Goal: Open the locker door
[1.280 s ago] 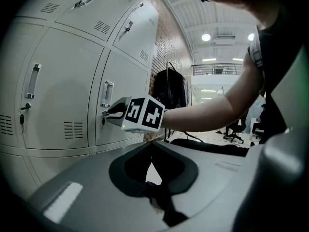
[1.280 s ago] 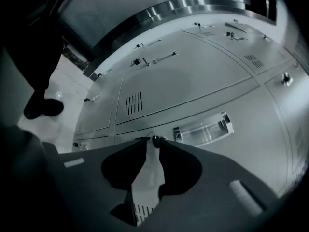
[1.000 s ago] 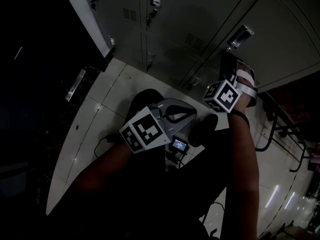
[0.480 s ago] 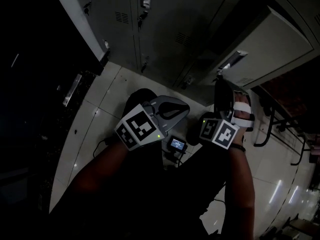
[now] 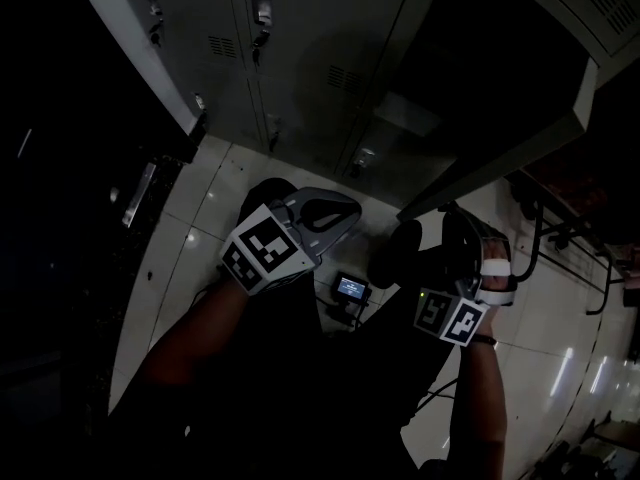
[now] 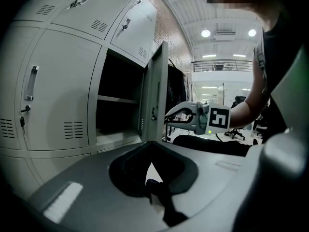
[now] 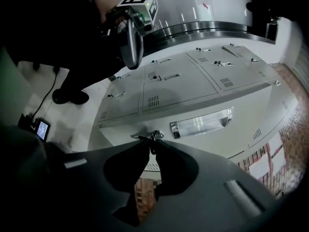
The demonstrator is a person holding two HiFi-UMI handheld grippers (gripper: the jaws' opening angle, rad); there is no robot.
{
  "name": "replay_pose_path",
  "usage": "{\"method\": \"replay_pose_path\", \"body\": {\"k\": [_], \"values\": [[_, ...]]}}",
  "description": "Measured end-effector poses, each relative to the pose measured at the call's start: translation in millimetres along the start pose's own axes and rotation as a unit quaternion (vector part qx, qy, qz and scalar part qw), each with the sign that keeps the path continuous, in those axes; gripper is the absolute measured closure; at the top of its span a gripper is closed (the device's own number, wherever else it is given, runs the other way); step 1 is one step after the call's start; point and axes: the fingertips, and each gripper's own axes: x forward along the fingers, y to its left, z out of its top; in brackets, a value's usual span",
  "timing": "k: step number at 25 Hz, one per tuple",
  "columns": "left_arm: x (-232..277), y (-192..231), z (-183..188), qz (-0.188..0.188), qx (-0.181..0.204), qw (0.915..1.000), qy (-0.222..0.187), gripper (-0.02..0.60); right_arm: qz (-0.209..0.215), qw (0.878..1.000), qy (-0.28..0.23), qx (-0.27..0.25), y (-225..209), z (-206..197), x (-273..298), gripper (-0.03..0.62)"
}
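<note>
A small lit-screen device (image 5: 352, 288) sits on the pale tiled floor (image 5: 188, 223); 2 round ceiling lights (image 6: 206, 33) glow above what appears to be a balcony railing (image 6: 217, 65).

We see the locker door (image 7: 238, 126) as painted sheet metal, pale grey and matt, smooth apart from its pressed vent slots. Its handle (image 7: 201, 123) is bright polished metal, and the small lock fitting (image 7: 154, 135) gleams likewise. The left gripper (image 6: 153, 181) and the right gripper (image 7: 152, 140) both wear smooth, matt grey plastic shells with dull black jaws. The floor (image 5: 545, 348) is glossy pale tile, and the wall (image 6: 169, 29) looks like rough reddish brick.
</note>
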Motion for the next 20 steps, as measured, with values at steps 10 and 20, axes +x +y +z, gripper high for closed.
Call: {"method": "replay_pose_path", "body": {"k": [10,20], "values": [[8.1,-4.7,1.5,-0.005,0.005,0.9999,0.008,0.571,-0.015,0.998,0.056,0.029,-1.6,-58.2,-33.2,0.551],[11.4,-6.9,2.4,-0.008,0.007,0.9999,0.011,0.571,-0.03,0.991,0.073,0.112,-7.8,-79.6,-53.1,0.545]]}}
